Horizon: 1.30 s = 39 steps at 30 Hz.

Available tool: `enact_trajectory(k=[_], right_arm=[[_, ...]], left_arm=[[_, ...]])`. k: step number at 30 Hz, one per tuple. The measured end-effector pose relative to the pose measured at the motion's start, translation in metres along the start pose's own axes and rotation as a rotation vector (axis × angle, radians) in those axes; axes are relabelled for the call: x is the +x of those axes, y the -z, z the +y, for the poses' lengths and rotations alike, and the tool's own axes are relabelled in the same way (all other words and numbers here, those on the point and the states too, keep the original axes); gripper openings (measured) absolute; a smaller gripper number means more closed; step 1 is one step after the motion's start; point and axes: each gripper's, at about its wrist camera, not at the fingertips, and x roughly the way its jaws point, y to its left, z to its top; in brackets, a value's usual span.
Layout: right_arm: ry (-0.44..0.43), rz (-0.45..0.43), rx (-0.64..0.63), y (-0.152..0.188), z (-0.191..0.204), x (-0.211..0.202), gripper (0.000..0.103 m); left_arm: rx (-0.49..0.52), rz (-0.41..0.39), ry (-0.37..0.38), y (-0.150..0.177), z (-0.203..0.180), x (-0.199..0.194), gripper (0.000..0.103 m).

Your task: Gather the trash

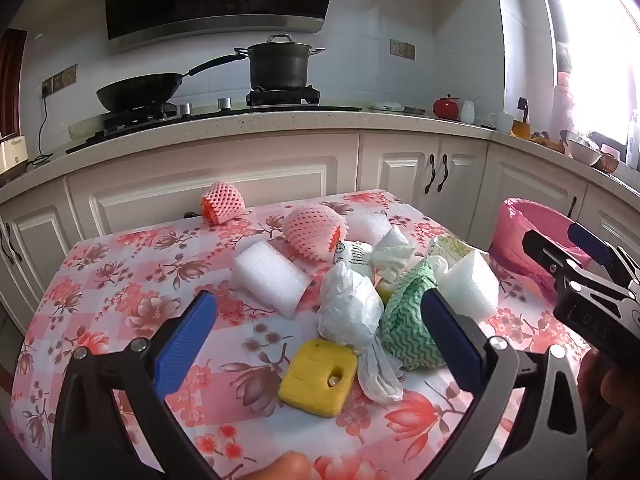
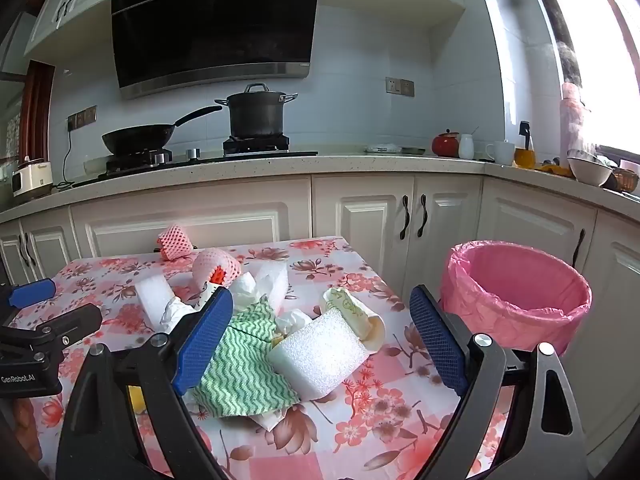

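Above the table (image 1: 120, 264), the left gripper (image 1: 320, 320) and right gripper (image 2: 322, 332) hover with jaws fully apart, holding nothing. Trash (image 1: 348, 304) lies heaped between them; the bin (image 2: 516, 296) stands beside the table.

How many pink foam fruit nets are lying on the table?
2. One pink net lies alone at the table's far edge; the other pink net sits at the back of the trash pile. More may be hidden under the pile.

"GenRobot.AI" printed in white on the black plastic body of the left gripper (image 2: 32, 304), other lettering left unreadable
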Motion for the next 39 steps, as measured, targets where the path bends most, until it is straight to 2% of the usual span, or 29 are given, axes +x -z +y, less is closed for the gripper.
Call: enact_trajectory(k=[39], right_arm=[[0.006, -0.006, 0.0, -0.0021, -0.0035, -0.0038, 0.085]], left_arm=[[-0.004, 0.006, 0.007, -0.0029, -0.0018, 0.0015, 0.099]])
